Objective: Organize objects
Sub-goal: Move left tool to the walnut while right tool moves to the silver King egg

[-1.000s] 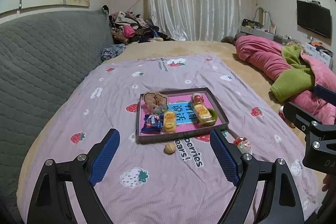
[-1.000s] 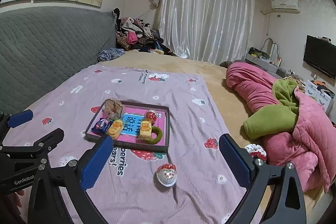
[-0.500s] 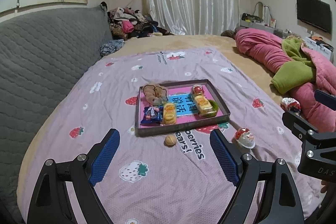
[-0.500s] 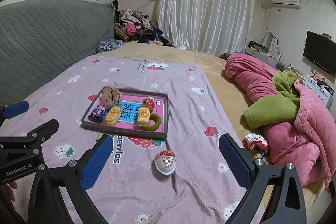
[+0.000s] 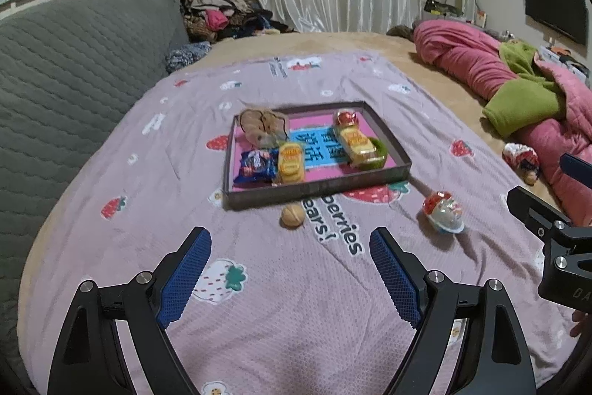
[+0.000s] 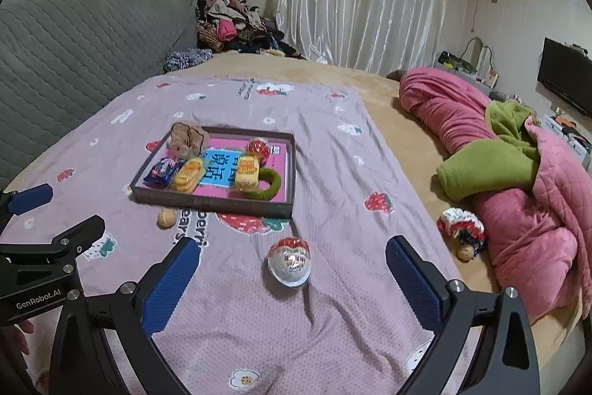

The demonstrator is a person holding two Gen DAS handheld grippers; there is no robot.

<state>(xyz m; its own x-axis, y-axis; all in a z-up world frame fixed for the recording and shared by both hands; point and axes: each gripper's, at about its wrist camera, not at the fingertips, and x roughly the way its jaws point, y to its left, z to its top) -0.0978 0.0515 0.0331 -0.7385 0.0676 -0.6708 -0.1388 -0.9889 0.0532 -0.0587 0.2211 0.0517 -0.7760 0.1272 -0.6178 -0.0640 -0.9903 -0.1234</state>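
A dark tray [image 5: 318, 189] [image 6: 211, 204] sits on the purple strawberry sheet and holds snack packets, a blue packet, a green ring and a plush toy. A walnut [image 5: 292, 216] [image 6: 166, 218] lies on the sheet just in front of the tray. A red-and-white egg toy [image 5: 443, 212] [image 6: 290, 264] lies to the tray's right. My left gripper [image 5: 290, 243] is open and empty, just short of the walnut. My right gripper [image 6: 292, 254] is open and empty, with the egg toy between its fingertips' line.
A knitted scrunchie [image 6: 461, 226] and a second walnut [image 6: 465, 252] lie on the tan bedding by the pink quilt [image 6: 518, 173]. A grey quilted headboard [image 5: 66, 69] runs along the left. Clothes are piled at the far corner [image 6: 236, 28].
Both grippers have moved forward and lower toward the sheet. The walnut and egg toy now appear closer to the fingertips. Both grippers stay open.
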